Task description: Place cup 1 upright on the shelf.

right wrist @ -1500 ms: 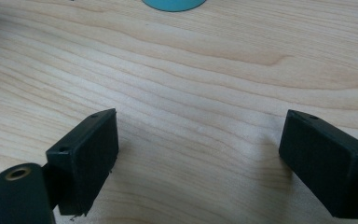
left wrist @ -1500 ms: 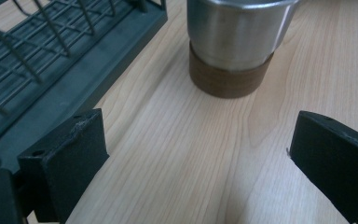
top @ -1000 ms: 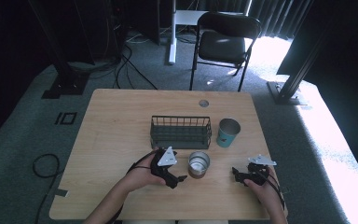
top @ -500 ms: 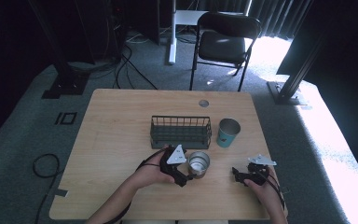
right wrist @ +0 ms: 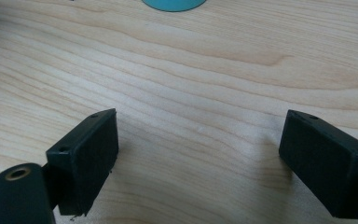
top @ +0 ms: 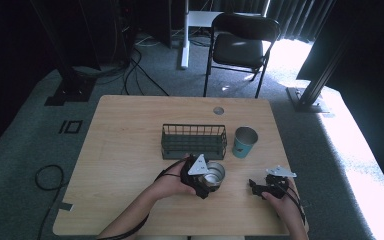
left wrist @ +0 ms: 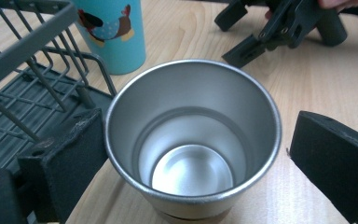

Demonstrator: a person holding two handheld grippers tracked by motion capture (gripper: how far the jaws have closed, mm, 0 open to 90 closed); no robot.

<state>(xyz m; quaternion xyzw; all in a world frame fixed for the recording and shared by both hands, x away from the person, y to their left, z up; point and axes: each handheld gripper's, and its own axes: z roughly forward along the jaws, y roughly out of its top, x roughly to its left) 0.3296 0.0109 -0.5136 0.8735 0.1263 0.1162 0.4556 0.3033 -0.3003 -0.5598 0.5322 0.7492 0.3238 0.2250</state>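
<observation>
Bench (top: 130, 150): pale wood, rounded corners, small round grommet (top: 218, 110) near its far edge. The left half of the top is bare from far edge to near edge; a bare strip also runs along the far edge behind the wire basket (top: 194, 141).

Wire basket: dark, rectangular, centre of the frame in the high view. Teal cup (top: 244, 142) stands just beside its right end, upright, mouth open.

Steel cup (top: 213, 174): upright on the bench, lower centre of the frame, just in front of the basket's near right corner. In the left gripper view its empty interior and rim sit at centre, the basket at upper left, the teal cup at top.

Left gripper (left wrist: 193, 154): jaws spread wide, one on each side of the steel cup. The left-of-frame jaw lies against or nearly against the cup wall; the right-of-frame jaw stands apart from the rim. Not clamped.

Right gripper (top: 254, 186): lower right of the frame in the high view, low over bare wood, well apart from the steel cup, near the bench's near edge. Its jaws are wide and hold nothing; between them is wood grain, with the base of the teal cup at the top edge of the right gripper view.
</observation>
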